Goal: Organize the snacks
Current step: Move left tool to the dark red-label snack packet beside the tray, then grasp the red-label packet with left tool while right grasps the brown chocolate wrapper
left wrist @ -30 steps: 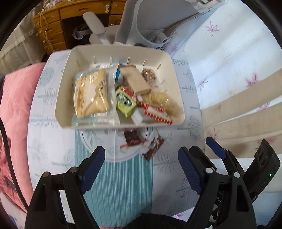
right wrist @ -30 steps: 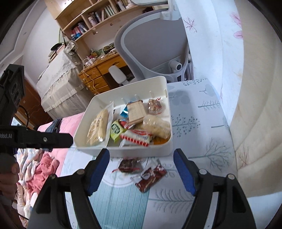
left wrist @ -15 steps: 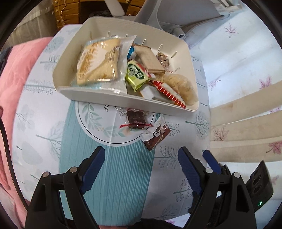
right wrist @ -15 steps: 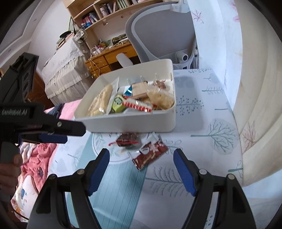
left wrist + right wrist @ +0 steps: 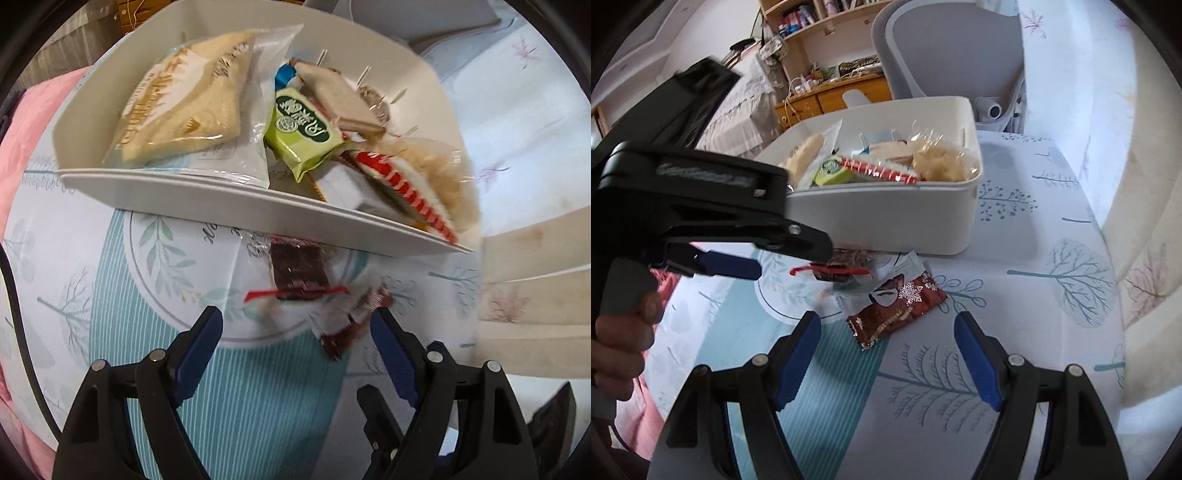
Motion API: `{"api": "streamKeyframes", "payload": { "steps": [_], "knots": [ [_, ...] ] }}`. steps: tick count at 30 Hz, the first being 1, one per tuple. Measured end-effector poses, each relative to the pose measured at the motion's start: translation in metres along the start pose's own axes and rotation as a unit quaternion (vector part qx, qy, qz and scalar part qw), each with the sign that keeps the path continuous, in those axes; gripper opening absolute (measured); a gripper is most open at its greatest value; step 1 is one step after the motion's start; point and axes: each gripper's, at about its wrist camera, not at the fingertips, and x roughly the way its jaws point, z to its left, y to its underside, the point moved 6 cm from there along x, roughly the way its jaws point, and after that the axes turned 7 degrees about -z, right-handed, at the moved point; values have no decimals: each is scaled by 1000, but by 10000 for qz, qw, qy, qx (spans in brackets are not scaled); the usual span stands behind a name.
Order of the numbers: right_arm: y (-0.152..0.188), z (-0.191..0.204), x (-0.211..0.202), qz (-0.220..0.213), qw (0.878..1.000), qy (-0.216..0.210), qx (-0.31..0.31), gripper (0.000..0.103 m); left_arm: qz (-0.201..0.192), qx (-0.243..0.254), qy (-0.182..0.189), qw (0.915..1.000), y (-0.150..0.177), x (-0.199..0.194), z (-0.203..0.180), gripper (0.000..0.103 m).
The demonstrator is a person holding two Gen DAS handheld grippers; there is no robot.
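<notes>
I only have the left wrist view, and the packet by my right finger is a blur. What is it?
Observer: In the right wrist view it is sharp: a dark red foil packet with white snowflakes, lying flat on the tablecloth.
Operator: Is anything on top of it?
Observer: A clear wrapper's edge overlaps its far end; that wrapper belongs to the dark snack with the red strip, which lies nearer the white bin.
Operator: Where is the right gripper?
Observer: The right gripper hangs open with the foil packet just ahead of its fingertips, touching nothing.
Operator: And mine, seen from there?
Observer: The left gripper enters from the left above the dark snack, its jaws closing, with nothing pressed between them.
</notes>
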Motion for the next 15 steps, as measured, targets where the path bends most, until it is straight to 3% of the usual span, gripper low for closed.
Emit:
{"api": "streamKeyframes", "payload": {
  "steps": [9, 15],
  "knots": [
    [8, 4, 33, 141, 9974, -16, -704, 75, 231, 204, -326, 9990, -5, 39, -9, 72],
    [14, 12, 48, 224, 9936, 12, -1106, 73, 242, 195, -253, 9992, -5, 48, -12, 72]
  ]
}}
